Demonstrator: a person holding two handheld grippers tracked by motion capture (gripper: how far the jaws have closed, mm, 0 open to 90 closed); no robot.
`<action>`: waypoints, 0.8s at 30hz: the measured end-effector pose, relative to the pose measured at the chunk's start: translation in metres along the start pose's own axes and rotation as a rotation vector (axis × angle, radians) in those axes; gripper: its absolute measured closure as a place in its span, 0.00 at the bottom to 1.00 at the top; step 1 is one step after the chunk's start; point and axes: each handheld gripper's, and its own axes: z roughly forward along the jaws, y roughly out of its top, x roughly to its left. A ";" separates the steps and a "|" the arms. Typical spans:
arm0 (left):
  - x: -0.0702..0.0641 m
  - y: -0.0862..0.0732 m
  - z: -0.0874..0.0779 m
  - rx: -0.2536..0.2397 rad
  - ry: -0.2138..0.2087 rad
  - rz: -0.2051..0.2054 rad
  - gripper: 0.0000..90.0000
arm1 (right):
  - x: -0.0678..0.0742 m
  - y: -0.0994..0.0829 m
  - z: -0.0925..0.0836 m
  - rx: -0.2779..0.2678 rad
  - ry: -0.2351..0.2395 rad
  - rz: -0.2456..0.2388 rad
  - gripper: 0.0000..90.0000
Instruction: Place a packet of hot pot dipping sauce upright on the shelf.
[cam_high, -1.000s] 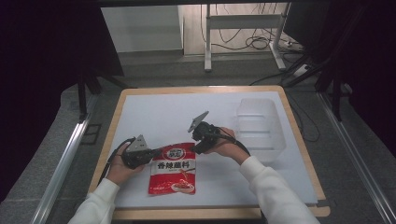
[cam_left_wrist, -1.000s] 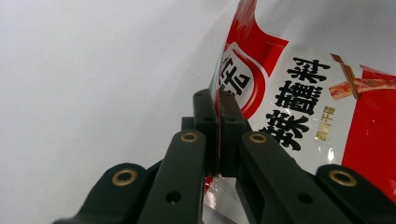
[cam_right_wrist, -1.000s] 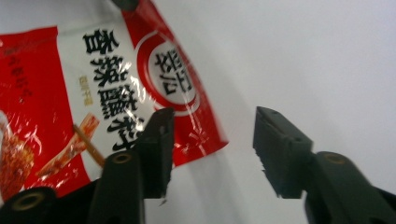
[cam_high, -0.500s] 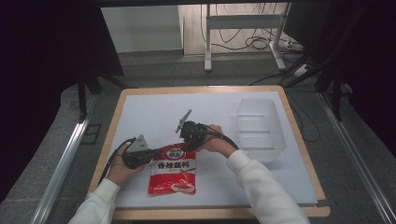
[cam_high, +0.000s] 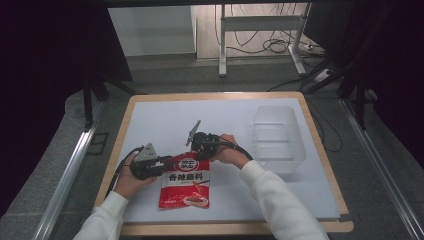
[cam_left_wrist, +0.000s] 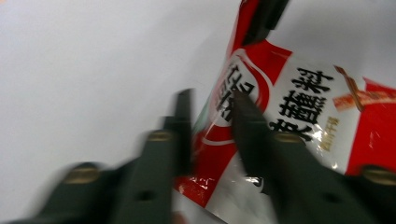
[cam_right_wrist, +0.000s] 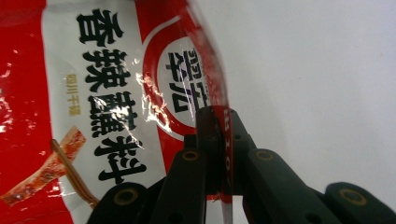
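I'm seeing the red sauce packet (cam_high: 185, 181) lying flat on the white surface (cam_high: 165, 125), near the front edge, left of centre, print side up. Both tools are working at its top edge.

Right tool (cam_high: 198, 148): jaws have just been closing, and they're now clamping the packet's top edge. In the right gripper view (cam_right_wrist: 218, 123) the two black jaws are sitting pressed together with the red film seam pinched between them, the edge standing up thin through the gap. So the right tool is gripping the packet at its upper right corner. In the high view the right hand (cam_high: 227, 150) is reaching in from the right, with the grey plate tilting up and to the left.

Left tool (cam_high: 159, 166): jaws have just been opening. In the left gripper view (cam_left_wrist: 212, 112) they're standing apart, blurred, with the packet's upper left corner (cam_left_wrist: 261, 116) lying in and past the gap. I'm not seeing the pads pressing on the film, so I'm reading it as released, jaws spread, packet corner between them. The left hand (cam_high: 131, 175) is resting low at the packet's top left, cable trailing off to the left.

A clear plastic container (cam_high: 278, 139) is sitting on the right side of the surface, well apart from the packet and both tools. The wooden rim (cam_high: 210, 96) is framing the white sheet.
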 end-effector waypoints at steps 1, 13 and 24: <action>0.001 0.000 0.000 0.004 0.011 -0.021 0.51 | 0.000 0.000 -0.001 -0.002 -0.005 0.002 0.98; 0.000 -0.006 -0.019 -0.049 0.038 -0.107 0.31 | -0.004 -0.010 -0.014 -0.030 0.017 0.077 0.98; -0.003 -0.019 -0.030 -0.033 0.097 -0.137 0.31 | -0.005 -0.015 -0.042 -0.094 0.034 0.159 0.98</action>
